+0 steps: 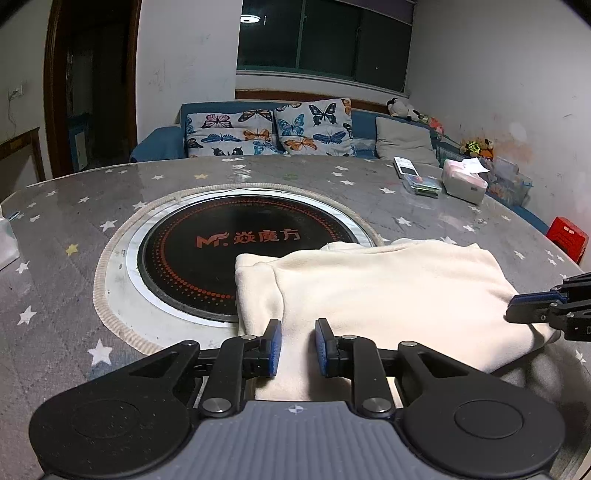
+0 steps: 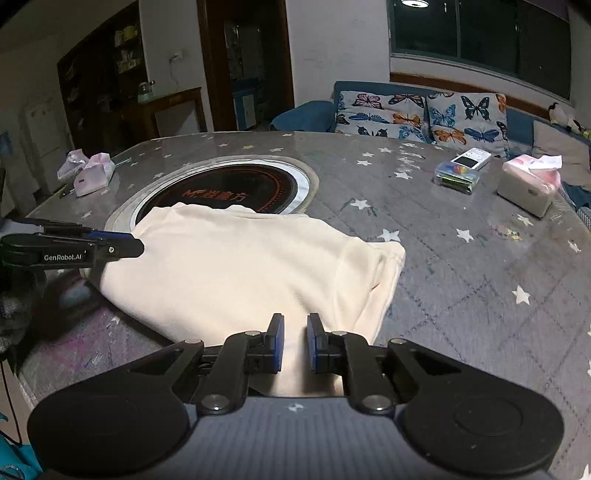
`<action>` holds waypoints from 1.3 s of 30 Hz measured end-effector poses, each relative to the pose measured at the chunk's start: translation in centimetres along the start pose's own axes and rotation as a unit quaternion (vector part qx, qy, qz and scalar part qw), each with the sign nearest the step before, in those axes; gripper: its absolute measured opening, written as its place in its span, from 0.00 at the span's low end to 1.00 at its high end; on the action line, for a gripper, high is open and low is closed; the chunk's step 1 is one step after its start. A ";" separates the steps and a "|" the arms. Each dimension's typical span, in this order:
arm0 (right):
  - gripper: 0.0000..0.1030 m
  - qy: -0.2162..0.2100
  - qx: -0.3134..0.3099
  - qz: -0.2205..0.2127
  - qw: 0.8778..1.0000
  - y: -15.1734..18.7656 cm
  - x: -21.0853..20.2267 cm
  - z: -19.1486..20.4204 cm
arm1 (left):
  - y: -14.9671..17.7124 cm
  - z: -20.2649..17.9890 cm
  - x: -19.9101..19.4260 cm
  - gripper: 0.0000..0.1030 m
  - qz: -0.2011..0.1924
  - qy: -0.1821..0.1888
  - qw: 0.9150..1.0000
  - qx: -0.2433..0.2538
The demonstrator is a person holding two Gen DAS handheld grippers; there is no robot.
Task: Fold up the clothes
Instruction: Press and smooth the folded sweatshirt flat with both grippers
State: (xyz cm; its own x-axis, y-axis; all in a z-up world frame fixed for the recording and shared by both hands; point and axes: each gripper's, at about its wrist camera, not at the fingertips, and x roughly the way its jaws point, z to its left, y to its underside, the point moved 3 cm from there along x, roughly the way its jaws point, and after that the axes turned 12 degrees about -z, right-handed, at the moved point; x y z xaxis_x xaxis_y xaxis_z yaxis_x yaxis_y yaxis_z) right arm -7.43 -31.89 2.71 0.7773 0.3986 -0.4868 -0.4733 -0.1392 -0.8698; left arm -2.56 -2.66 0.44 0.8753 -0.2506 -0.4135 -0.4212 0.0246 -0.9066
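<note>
- The left gripper (image 1: pixel 297 347) is hovering with jaws narrowly parted, the cream garment (image 1: pixel 388 295) lying between and just under its fingers.
- The right gripper (image 2: pixel 295 341) is sitting likewise, narrow gap, cloth beneath; whether either is pinching fabric, I cannot tell.
- The garment is stretching ahead of both, long axis running crosswise from one gripper to the other, both equally near.
- Its far edge is overlapping the black hotplate (image 1: pixel 236 243) on the star-patterned table (image 1: pixel 66 236).

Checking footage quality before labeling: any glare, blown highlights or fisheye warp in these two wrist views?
Left wrist: ceiling lamp mirrored in the dark window, soft sheen on the table, straight edges bowed by the fisheye, black corners. Right wrist: the cream garment is near-blown at its centre, the room at left is dim and murky, and the same lamp reflection shows. Both are sharp, with no motion blur.
</note>
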 end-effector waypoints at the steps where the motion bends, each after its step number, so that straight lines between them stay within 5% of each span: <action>1: 0.11 -0.001 -0.002 -0.001 1.000 -0.2 0.2 0.1 | -0.1 0.0 0.0 0.23 0.002 0.000 1.000 0.000; 35: 0.11 -0.004 -0.050 0.025 0.998 -5.2 10.3 0.8 | -3.3 -2.2 8.8 0.24 0.042 0.009 0.999 0.031; 39: 0.20 -0.010 -0.054 0.015 0.998 -5.3 9.1 1.4 | -3.2 -2.0 7.6 0.23 0.036 0.010 0.999 0.025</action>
State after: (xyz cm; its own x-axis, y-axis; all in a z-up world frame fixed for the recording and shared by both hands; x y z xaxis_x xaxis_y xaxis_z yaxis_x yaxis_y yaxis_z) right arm 1.54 -26.28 3.04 0.7545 0.4107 -0.5120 -0.4479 -0.2481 -0.8590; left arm 4.92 -6.60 0.39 0.8386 -0.2649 -0.4761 -0.4699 0.0907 -0.8781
